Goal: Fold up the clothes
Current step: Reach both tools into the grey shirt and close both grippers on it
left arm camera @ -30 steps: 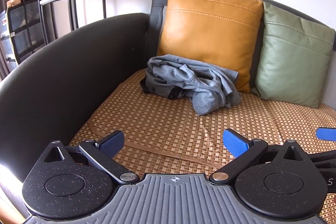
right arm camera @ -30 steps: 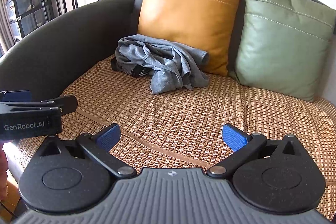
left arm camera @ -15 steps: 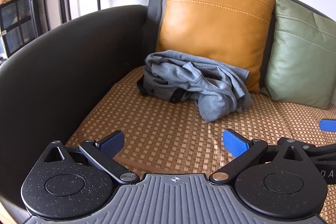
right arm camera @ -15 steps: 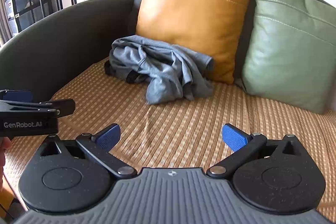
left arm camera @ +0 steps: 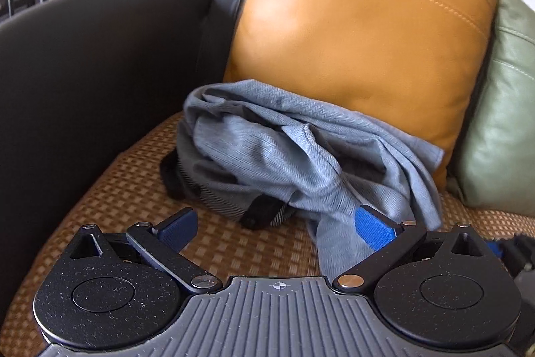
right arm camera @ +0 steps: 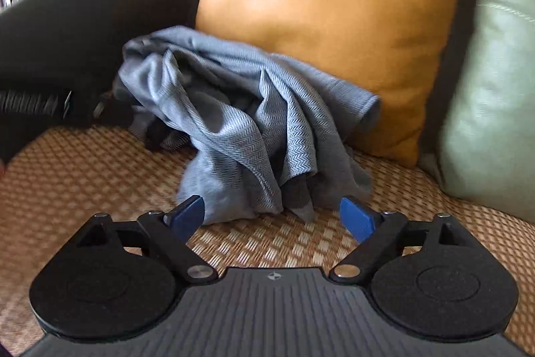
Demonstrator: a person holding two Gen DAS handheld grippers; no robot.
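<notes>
Both grippers are now much closer to the crumpled grey garment (left arm camera: 301, 156) than a second ago; it fills mid-frame in both wrist views. Left gripper (left arm camera: 276, 228) now has its right pad overlapping the cloth edge. Right gripper (right arm camera: 272, 216) jaws are closing, narrower than before, garment's lower tip just ahead, nothing pinched.

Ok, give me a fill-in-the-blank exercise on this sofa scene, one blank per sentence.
1. The crumpled grey garment leans against the ____ cushion.
2. Next to that cushion sits a ____ cushion.
3. The garment lies on a woven ____ mat.
4. The right gripper holds ____ between its closing jaws.

Missing words: orange; green; brown; nothing
</notes>
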